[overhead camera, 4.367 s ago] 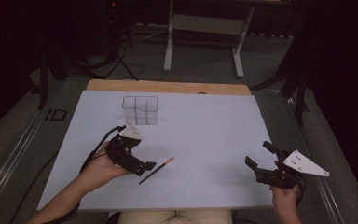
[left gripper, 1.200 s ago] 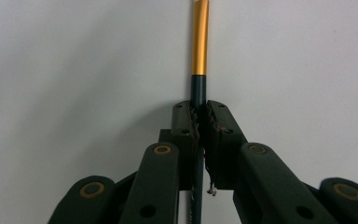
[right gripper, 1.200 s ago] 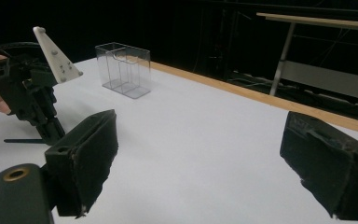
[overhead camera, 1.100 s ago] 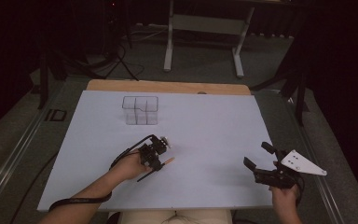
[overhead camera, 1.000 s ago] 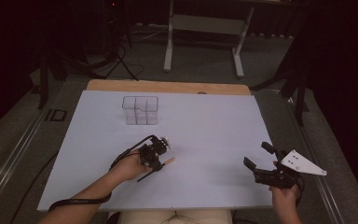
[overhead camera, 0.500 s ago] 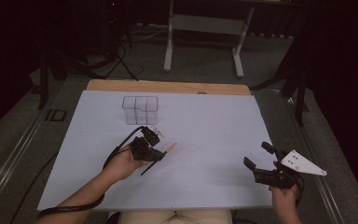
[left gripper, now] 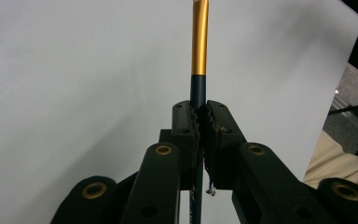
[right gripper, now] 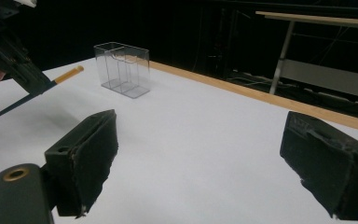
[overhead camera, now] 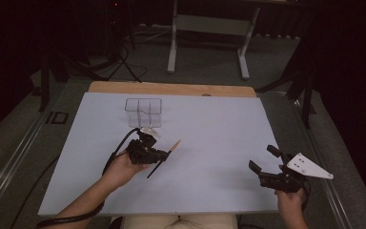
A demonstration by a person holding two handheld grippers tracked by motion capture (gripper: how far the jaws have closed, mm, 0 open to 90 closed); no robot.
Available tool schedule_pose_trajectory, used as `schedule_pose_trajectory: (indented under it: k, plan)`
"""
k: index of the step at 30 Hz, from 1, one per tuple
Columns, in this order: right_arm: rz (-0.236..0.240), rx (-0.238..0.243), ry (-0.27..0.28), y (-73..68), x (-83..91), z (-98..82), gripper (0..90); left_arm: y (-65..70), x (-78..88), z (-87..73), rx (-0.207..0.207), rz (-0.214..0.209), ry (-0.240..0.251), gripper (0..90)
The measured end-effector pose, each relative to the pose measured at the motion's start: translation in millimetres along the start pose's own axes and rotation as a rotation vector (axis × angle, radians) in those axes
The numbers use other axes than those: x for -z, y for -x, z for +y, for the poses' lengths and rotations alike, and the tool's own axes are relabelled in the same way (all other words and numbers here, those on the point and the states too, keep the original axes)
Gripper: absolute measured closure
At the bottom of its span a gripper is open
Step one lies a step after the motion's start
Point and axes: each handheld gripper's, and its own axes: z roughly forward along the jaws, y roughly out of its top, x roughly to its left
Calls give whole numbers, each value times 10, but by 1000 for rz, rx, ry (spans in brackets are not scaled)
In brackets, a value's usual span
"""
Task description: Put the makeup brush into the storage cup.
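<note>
The white bench [overhead camera: 209, 143] carries a clear divided holder [overhead camera: 144, 112] near its far edge, just beyond the left tool [overhead camera: 162, 153]. That tool is clamped on a dark pen [overhead camera: 164, 157] with a gold end, held off the bench, long axis slanting toward far-right. The right tool [overhead camera: 263, 165] waits well apart, jaws spread and empty.

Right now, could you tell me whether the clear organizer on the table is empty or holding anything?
Empty: the clear organizer stands upright with nothing visible in its compartments; the pen is outside it.
</note>
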Motion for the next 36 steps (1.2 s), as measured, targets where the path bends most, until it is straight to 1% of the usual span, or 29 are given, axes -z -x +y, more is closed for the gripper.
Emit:
schedule_pose_trajectory:
  k: [1,2,3,4,6,7,9,10,12,13,14,15,17,18,20,25,28,31,32,34,36]
  plan:
    - [0,1,-2,0,-2,-1,112,1,1,-1,3,-3,3,845]
    - [0,-1,-4,0,-4,-2,112,3,4,-7,-1,-16,21,845]
    - [0,-1,-4,-1,-5,-3,112,9,6,-12,-2,-18,35,845]
    - [0,0,-5,-2,-7,-3,111,10,7,-10,-1,-18,34,845]
    - [-1,0,-4,-6,-8,-3,112,13,18,-13,1,-25,60,845]
    - [-1,1,-4,-8,-8,-2,112,15,20,-10,1,-22,61,845]
    - [-1,3,-5,-11,-9,0,111,18,31,-11,7,-31,81,845]
    - [-1,3,-6,-13,-9,1,111,22,37,-9,8,-28,81,845]
    - [-1,5,-4,-17,-9,4,112,38,53,-9,6,-42,101,845]
    - [-2,6,-2,-21,-9,7,112,50,60,-6,1,-34,103,845]
    - [-2,9,-4,-23,-10,8,112,62,71,-4,-3,-35,117,845]
    - [-1,8,-4,-25,-12,8,111,67,81,0,-2,-45,129,845]
    - [0,9,-7,-28,-16,8,112,84,104,11,-8,-40,148,845]
    - [2,8,-8,-31,-19,9,111,88,115,15,-8,-50,162,845]
    - [2,9,-8,-42,-19,15,111,102,133,26,-14,-42,177,845]
    - [11,11,-6,-78,-24,40,112,124,156,31,-15,-48,228,845]
    - [18,12,-9,-96,-39,54,111,126,164,38,-14,-47,238,845]
    - [37,13,-20,-145,-82,88,111,124,183,51,-13,-46,264,845]
    - [46,12,-25,-165,-93,102,112,123,185,62,-12,-53,259,845]
    - [71,13,-23,-208,-120,135,112,135,194,71,-15,-45,282,845]
    - [88,13,-28,-254,-147,173,112,140,196,82,-18,-47,285,845]
